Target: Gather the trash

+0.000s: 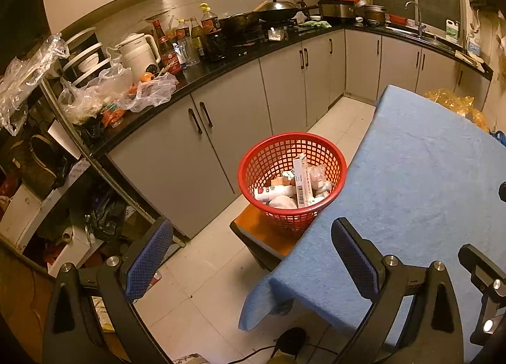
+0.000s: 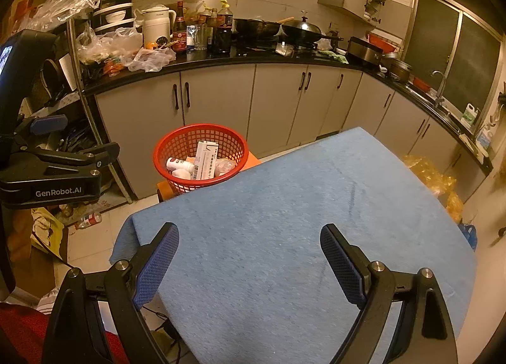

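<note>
Right wrist view shows me the blue tablecloth [image 2: 284,205] bare and the red basket [image 2: 200,155] beside its far corner holding boxes and a bottle, so collecting looks finished. Both my left gripper [image 1: 253,256] and right gripper [image 2: 249,256] gape wide, empty. Only left wrist shows the orange stool [image 1: 253,228] under the basket clearly.

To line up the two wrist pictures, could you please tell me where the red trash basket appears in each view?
Left wrist view: the red trash basket sits just right of centre, against the left edge of the blue tablecloth.
Right wrist view: the basket sits left of centre, beyond the tablecloth's far left corner.
Shared landmark: the white kettle on the black counter.
</note>
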### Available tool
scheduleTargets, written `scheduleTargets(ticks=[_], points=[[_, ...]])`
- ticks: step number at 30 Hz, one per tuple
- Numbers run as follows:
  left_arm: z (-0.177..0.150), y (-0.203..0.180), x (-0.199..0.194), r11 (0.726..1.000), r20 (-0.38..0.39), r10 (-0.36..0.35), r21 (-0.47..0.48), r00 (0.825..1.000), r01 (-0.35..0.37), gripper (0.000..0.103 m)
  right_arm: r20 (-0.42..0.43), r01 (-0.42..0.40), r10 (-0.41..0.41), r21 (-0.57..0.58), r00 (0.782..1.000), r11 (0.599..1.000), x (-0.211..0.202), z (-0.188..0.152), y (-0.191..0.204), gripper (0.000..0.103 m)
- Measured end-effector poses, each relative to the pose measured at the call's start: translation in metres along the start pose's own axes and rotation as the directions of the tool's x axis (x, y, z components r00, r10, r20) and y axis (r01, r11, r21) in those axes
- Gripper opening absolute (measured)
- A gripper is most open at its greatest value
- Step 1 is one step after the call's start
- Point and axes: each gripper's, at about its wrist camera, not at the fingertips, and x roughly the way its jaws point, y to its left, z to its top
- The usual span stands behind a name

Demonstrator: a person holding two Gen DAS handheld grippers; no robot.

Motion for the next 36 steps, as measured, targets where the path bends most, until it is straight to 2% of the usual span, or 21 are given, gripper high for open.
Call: scheduleTargets(ticks=[36], points=[[-0.0041,0.006,0.0077,1.0,-0.023,0.001,-0.012,1.0,-0.001,0.1,-0.011,-0.014,0.014,-0.009,1.0,1.0,0.0086,0.0023,0.0088,0.094]])
